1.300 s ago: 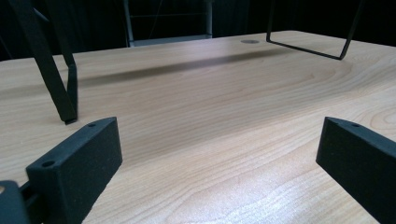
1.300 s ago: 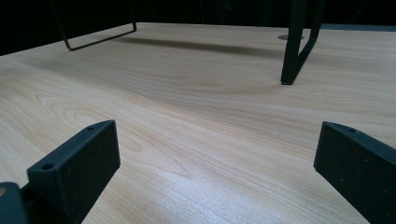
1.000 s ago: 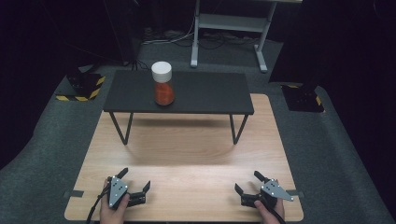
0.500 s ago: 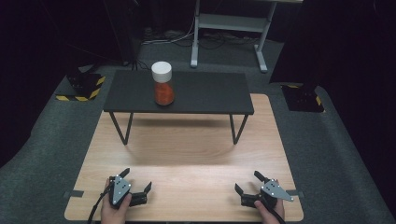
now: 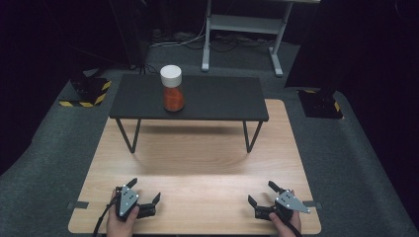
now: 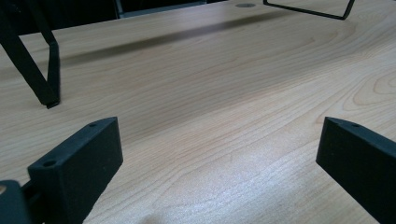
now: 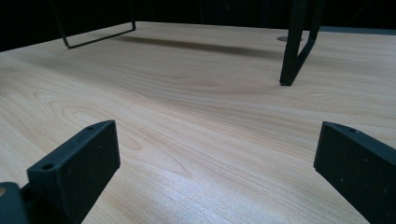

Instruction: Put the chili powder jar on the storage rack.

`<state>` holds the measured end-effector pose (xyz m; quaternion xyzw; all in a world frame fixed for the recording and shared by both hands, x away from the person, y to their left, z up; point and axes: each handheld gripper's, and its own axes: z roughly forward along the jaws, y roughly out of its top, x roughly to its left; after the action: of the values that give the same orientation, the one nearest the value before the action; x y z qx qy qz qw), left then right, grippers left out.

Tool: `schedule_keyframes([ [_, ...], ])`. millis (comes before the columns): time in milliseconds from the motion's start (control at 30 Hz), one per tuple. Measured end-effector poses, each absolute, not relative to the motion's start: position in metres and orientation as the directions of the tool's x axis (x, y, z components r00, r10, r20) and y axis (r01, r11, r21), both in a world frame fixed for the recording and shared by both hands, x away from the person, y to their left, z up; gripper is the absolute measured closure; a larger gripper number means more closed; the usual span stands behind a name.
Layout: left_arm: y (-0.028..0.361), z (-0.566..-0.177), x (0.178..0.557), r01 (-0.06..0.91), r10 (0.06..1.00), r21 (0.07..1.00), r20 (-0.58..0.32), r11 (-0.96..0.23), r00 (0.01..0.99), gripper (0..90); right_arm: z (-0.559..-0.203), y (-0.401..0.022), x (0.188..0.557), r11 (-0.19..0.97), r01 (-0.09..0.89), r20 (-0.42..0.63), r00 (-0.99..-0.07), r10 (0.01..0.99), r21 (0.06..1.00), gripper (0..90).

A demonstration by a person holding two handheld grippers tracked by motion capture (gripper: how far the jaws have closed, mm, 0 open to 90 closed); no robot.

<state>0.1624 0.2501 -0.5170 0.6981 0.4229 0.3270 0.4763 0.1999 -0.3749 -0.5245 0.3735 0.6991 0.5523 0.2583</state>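
A clear jar (image 5: 173,89) with a white lid and orange contents stands upright on a low black shelf (image 5: 222,98) at the far side of the wooden table (image 5: 197,163). My left gripper (image 5: 145,190) rests near the table's front left edge, open with nothing between its jaws. Near the front right edge my right gripper (image 5: 262,193) is likewise open and empty. In the left gripper view (image 6: 219,158) and the right gripper view (image 7: 217,158) the black jaws stand wide apart over bare wood. Both grippers are far from the jar.
The shelf stands on thin black wire legs (image 5: 128,138) (image 5: 252,136), also seen as a leg (image 6: 44,79) and a leg (image 7: 294,46). Grey carpet surrounds the table. A white desk frame (image 5: 242,29) and yellow-black striped blocks (image 5: 84,96) lie beyond.
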Motion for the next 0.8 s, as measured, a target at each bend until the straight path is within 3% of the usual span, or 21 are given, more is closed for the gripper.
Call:
schedule_keyframes([
  [800, 0.2545, -0.5141, 0.1673, 0.299, 0.887, 0.936, 0.03, -0.187, 0.462, 1.2, -0.5256, -0.3767, 0.1996, 0.098, 0.238, 0.062, -0.584, 0.81, 0.966, 0.0],
])
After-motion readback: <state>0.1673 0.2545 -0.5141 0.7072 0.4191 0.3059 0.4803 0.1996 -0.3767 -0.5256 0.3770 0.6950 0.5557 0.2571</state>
